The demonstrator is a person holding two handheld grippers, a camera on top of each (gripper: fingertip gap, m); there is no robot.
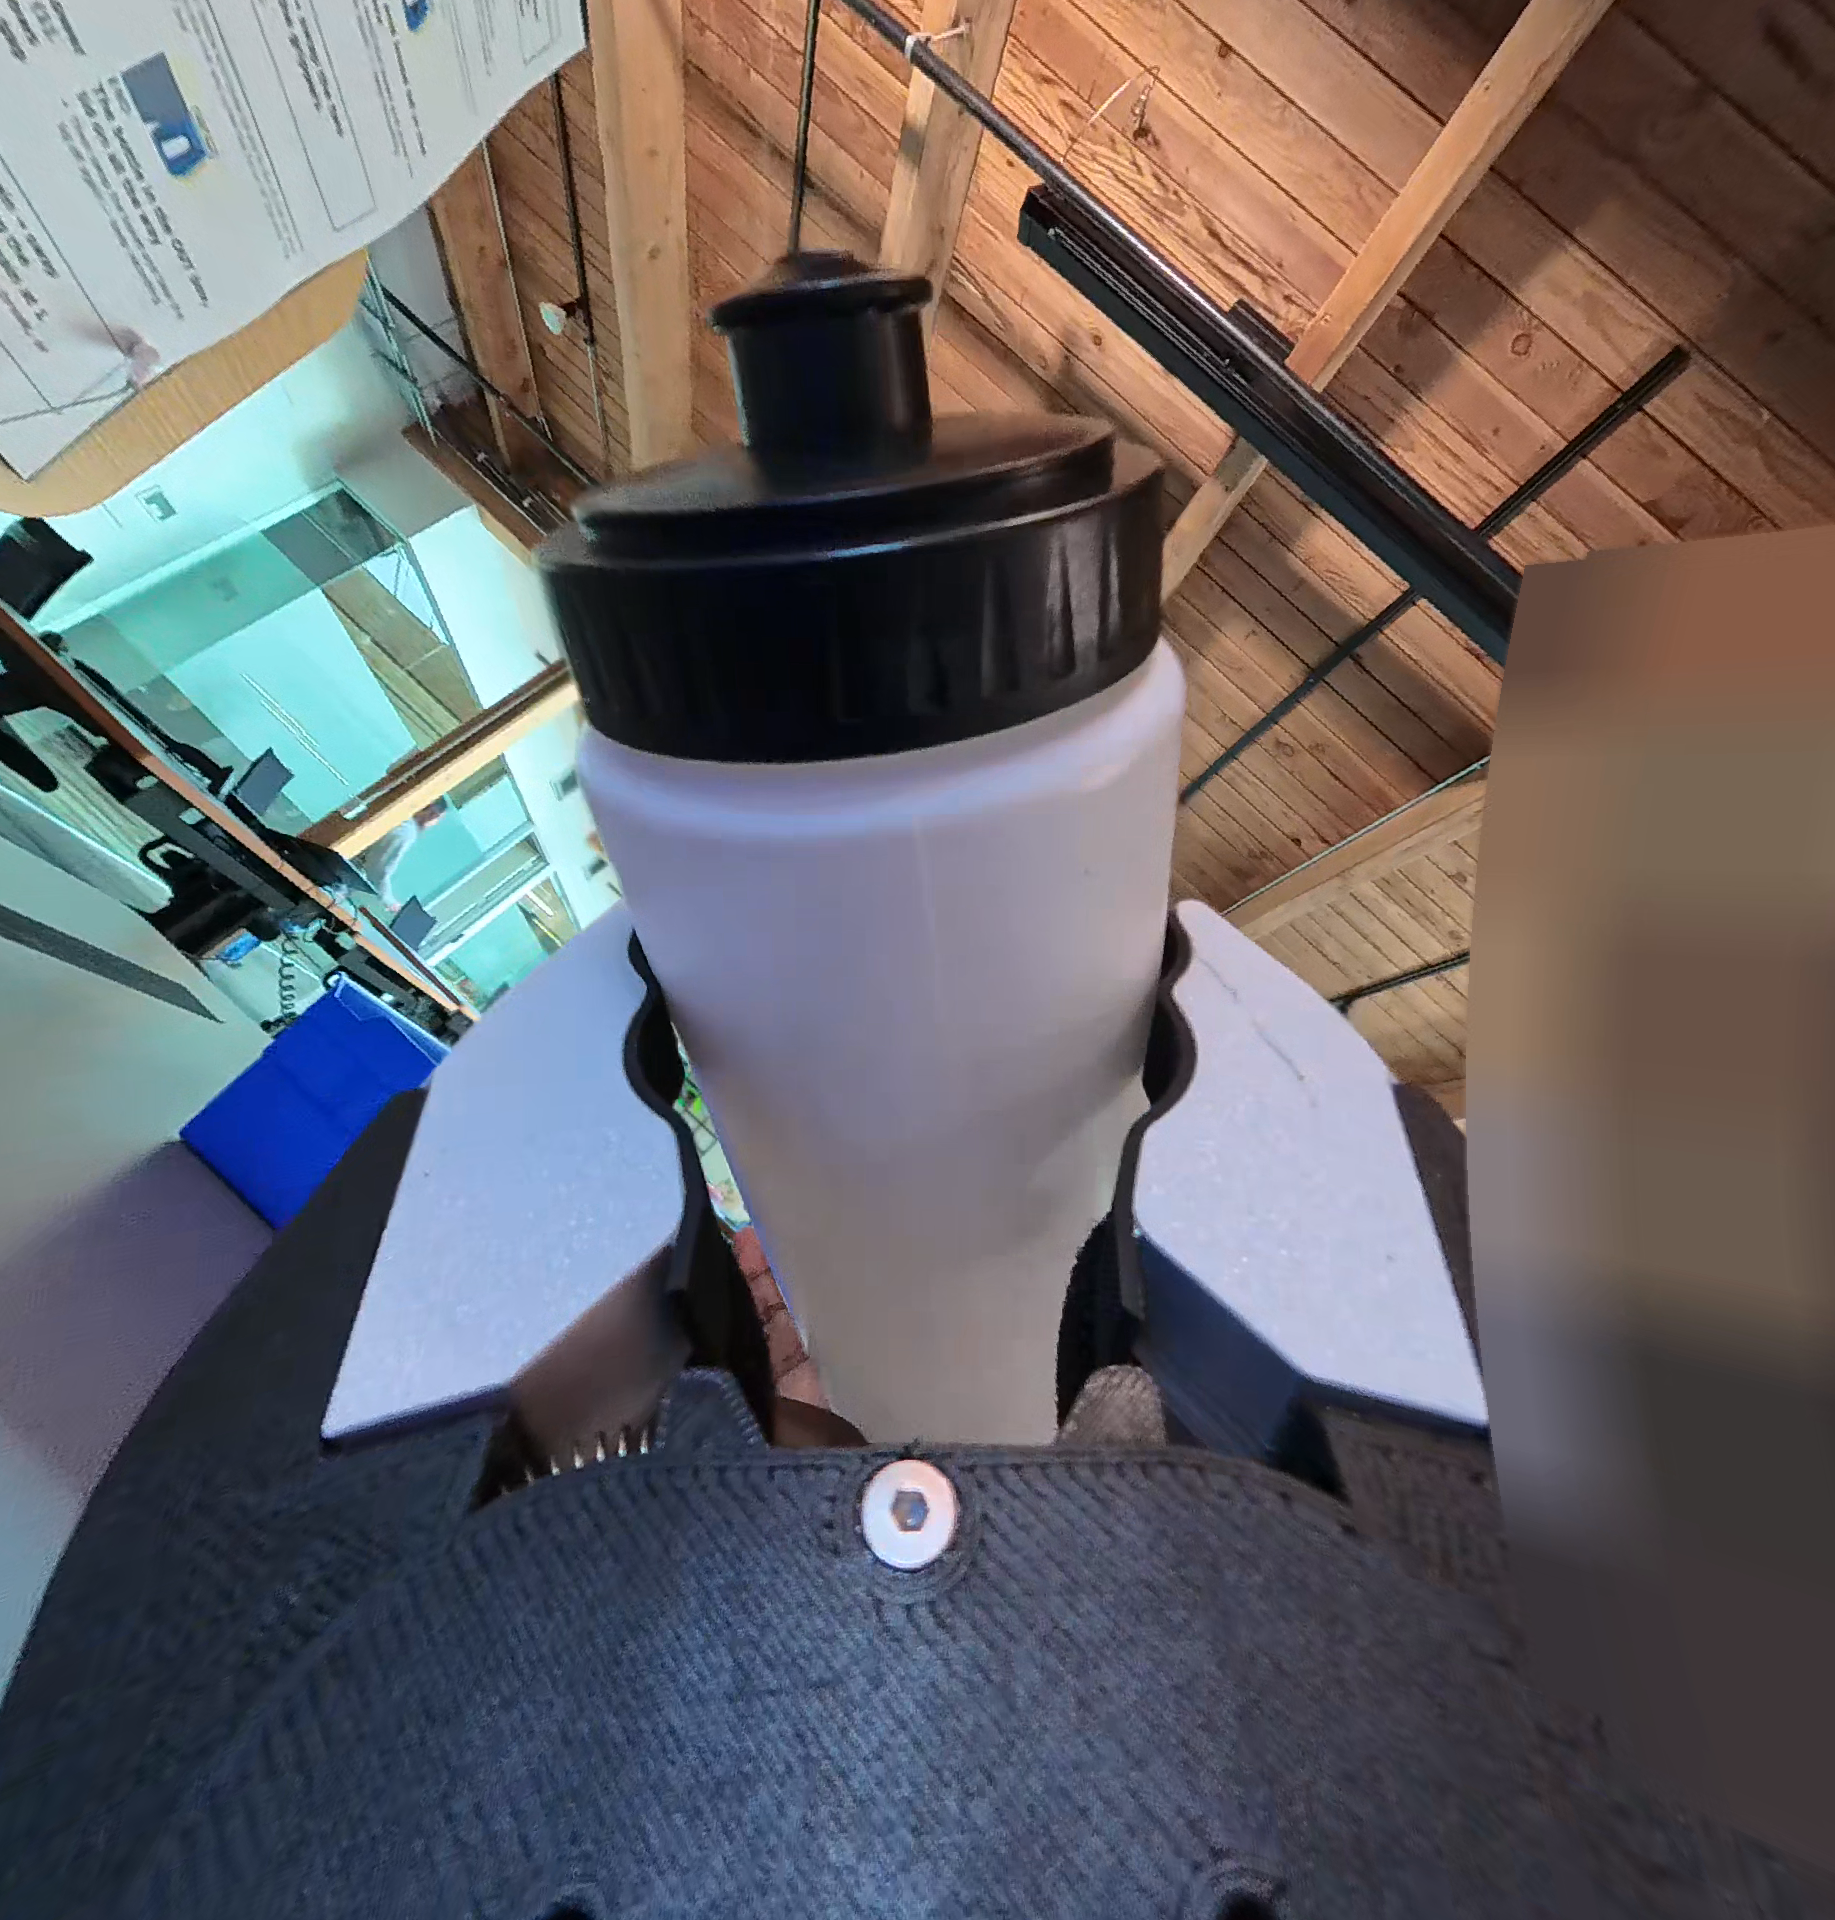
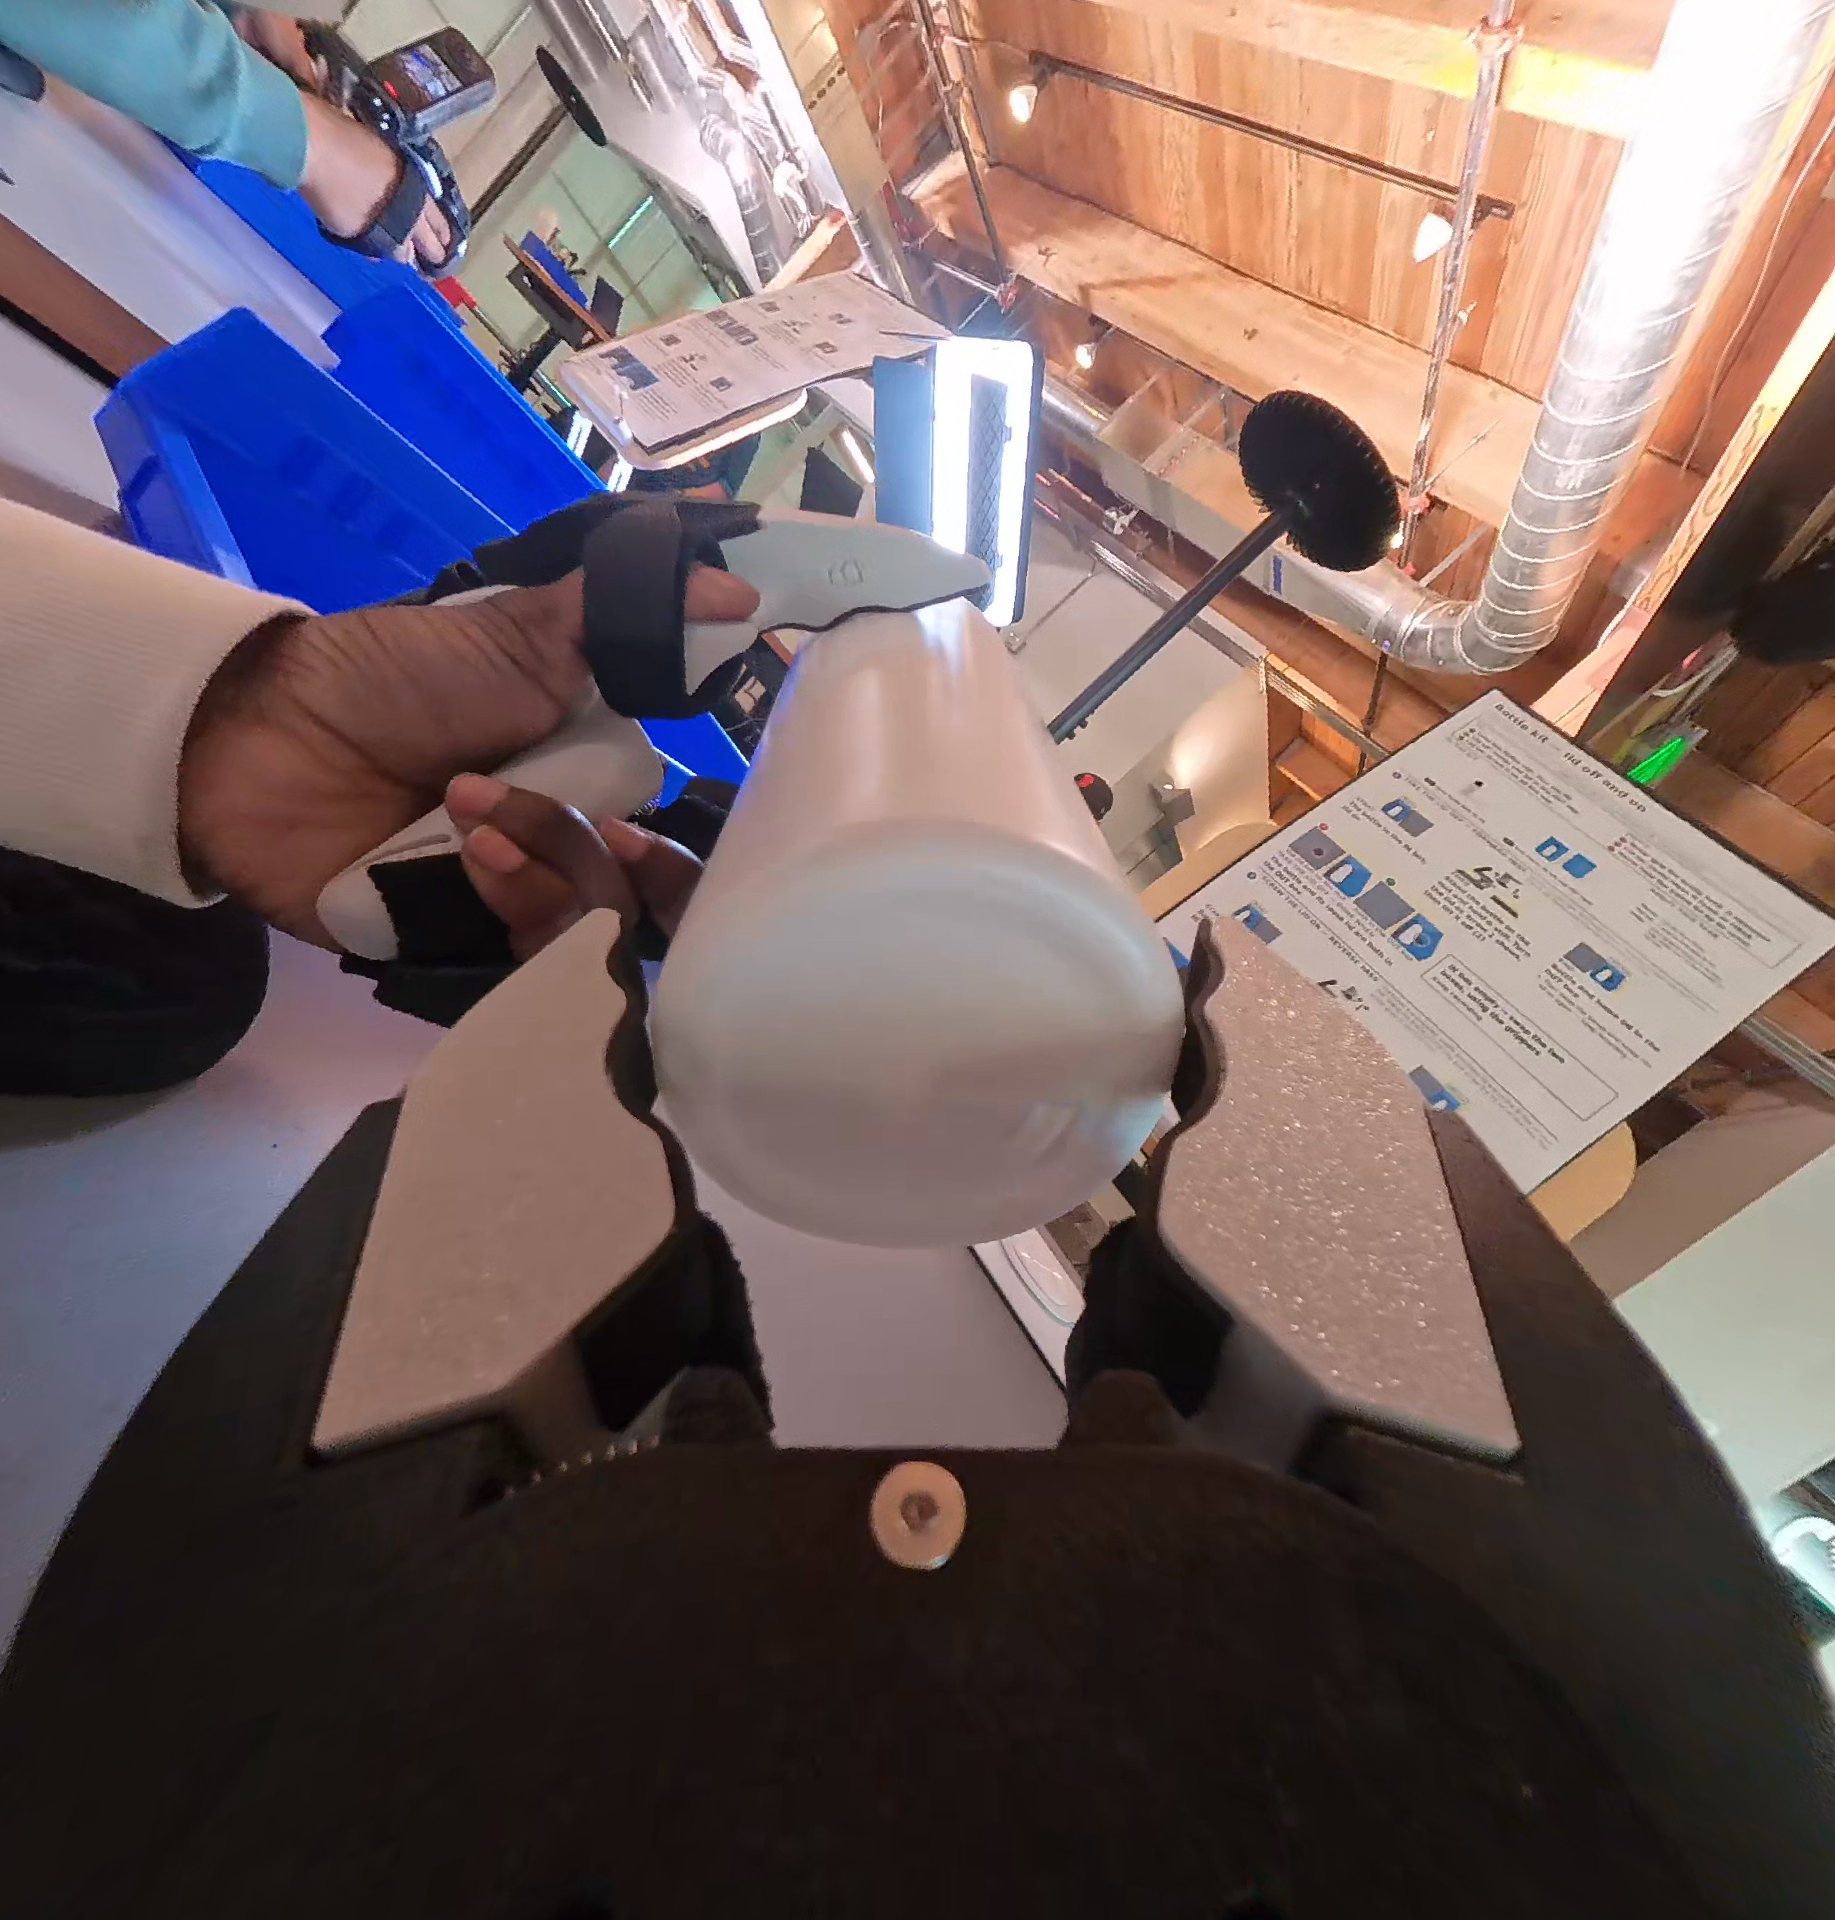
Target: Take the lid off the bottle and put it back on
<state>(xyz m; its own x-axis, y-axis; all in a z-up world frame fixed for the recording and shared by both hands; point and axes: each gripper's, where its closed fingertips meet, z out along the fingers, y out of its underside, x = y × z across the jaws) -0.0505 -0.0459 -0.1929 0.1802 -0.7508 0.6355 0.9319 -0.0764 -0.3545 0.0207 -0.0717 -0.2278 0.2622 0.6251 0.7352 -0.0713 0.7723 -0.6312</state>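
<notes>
White table [image 2: 113, 1299] lower left; blue bins [image 2: 300, 457] upper left; wooden ceiling [image 1: 1308, 312] above. Left gripper [image 1: 908, 1091] pinches white bottle [image 1: 892, 987], black lid [image 1: 851, 613] on. Right gripper [image 2: 908, 1039] clamps bottle base [image 2: 913, 1039].

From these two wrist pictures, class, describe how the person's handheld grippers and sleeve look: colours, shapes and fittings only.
Each gripper, left gripper and right gripper, has a dark, ribbed printed body with a silver hex screw at its centre. The fingers are broad pale grey wedges, speckled, with wavy black inner edges. The other gripper's handle is pale grey with black straps. The person wears a cream ribbed sleeve.
</notes>
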